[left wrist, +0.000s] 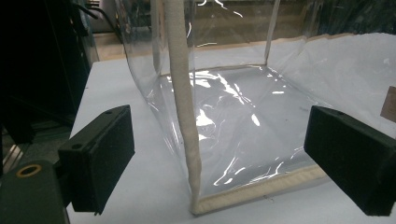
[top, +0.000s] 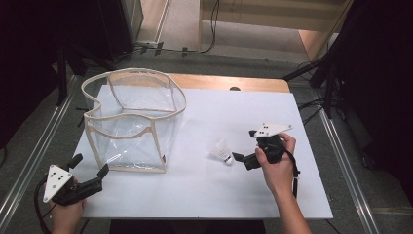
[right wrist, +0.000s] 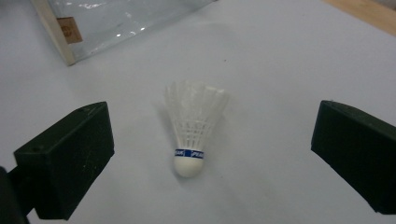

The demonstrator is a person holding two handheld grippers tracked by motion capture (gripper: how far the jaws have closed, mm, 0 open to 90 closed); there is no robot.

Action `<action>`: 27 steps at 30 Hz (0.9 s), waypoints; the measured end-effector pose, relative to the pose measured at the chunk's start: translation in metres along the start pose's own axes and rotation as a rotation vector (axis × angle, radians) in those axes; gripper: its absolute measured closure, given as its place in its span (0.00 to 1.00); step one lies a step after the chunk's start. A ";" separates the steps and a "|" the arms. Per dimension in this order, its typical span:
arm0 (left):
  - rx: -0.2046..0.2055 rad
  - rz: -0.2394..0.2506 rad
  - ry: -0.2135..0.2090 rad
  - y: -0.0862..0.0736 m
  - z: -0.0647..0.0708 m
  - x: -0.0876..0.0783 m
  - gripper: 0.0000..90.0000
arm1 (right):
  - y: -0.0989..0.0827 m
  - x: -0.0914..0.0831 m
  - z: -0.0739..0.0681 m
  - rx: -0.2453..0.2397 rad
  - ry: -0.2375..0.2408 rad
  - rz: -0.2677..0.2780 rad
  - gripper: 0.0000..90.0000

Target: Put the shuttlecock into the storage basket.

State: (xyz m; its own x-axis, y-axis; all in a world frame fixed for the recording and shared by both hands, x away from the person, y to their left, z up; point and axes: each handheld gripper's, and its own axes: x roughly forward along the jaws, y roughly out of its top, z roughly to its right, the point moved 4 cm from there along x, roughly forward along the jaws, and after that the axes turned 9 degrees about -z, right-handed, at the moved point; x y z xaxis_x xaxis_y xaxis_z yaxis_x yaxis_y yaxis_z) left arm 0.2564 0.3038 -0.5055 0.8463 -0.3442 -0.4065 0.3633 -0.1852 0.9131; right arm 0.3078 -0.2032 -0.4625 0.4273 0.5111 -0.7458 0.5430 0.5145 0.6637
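Your shuttlecock (right wrist: 193, 130) lies on its side on the white table (top: 243, 195), right of the clear plastic bag (top: 131, 122) and well apart from it. In the right gripper view its long axis runs straight away from you: the white cork base with the blue band points back toward your right tongs (right wrist: 210, 163), the feather skirt away. It sits between the two jaws, a little nearer the left one, touching neither. Your right tongs are spread wide and grip nothing. Your left tongs (left wrist: 224, 158) are also wide open and empty, facing the bag's cream-edged corner seam (left wrist: 184, 116) near the table's front left.
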 end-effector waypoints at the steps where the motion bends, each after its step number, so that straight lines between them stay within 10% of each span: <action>1: 0.000 0.000 0.000 0.000 0.000 0.000 0.10 | 0.001 0.002 -0.002 0.006 0.012 -0.017 0.00; 14: 0.004 -0.002 -0.001 0.000 0.000 0.000 0.10 | 0.002 0.026 -0.010 0.028 -0.017 -0.223 0.00; 15: 0.004 -0.002 -0.002 0.000 0.000 0.000 0.10 | 0.001 0.029 -0.009 0.037 -0.029 -0.240 0.14; 27: 0.005 -0.003 -0.002 0.000 0.000 0.000 0.10 | 0.000 0.047 -0.013 0.063 -0.003 -0.331 0.26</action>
State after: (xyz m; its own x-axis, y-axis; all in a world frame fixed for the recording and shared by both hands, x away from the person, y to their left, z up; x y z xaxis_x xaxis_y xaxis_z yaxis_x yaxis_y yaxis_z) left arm 0.2564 0.3034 -0.5056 0.8444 -0.3458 -0.4091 0.3638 -0.1904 0.9118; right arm 0.3184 -0.1702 -0.4967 0.2226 0.3212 -0.9205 0.6965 0.6082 0.3807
